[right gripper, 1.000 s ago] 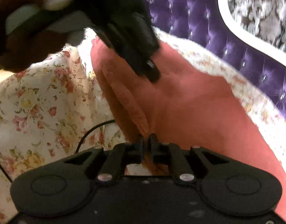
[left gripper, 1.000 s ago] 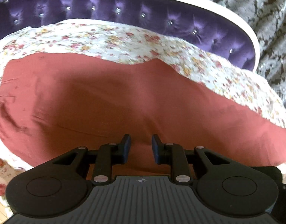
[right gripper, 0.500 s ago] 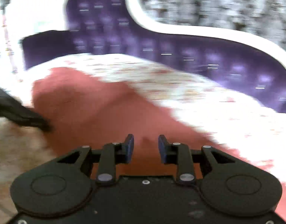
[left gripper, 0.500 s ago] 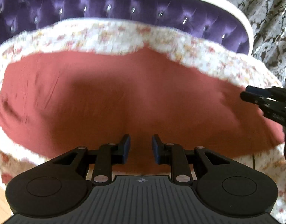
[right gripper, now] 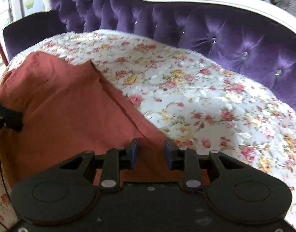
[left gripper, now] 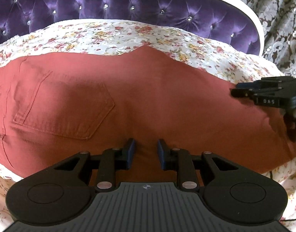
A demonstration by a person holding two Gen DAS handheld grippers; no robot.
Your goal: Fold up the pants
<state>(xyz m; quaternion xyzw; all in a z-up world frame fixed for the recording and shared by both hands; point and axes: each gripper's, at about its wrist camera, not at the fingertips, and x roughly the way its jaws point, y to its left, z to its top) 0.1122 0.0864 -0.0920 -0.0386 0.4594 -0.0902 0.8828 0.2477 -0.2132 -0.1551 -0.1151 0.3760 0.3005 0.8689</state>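
The rust-red pants (left gripper: pixel 148 96) lie flat across a floral bedspread (left gripper: pixel 109 36), back pocket (left gripper: pixel 64 106) facing up at the left. My left gripper (left gripper: pixel 146 147) hovers open over the pants' near edge, with only cloth beneath the gap. The right gripper (left gripper: pixel 242 89) reaches in from the right above the far end of the pants. In the right wrist view that gripper (right gripper: pixel 150 147) is open over the pants (right gripper: pixel 70 106) near their edge, nothing between its pads. The left gripper (right gripper: pixel 8 119) shows at the left border.
A purple tufted headboard (left gripper: pixel 148 5) with a white frame curves behind the bed, also in the right wrist view (right gripper: pixel 225 34). Patterned grey curtain (left gripper: pixel 279 19) hangs at the right. Bare floral bedspread (right gripper: pixel 186 96) stretches to the right of the pants.
The right gripper, shut on a pants fold a second ago, has opened and swung right along the pants. It has come into the left wrist view. The left gripper shifted slightly; the pocket now shows.
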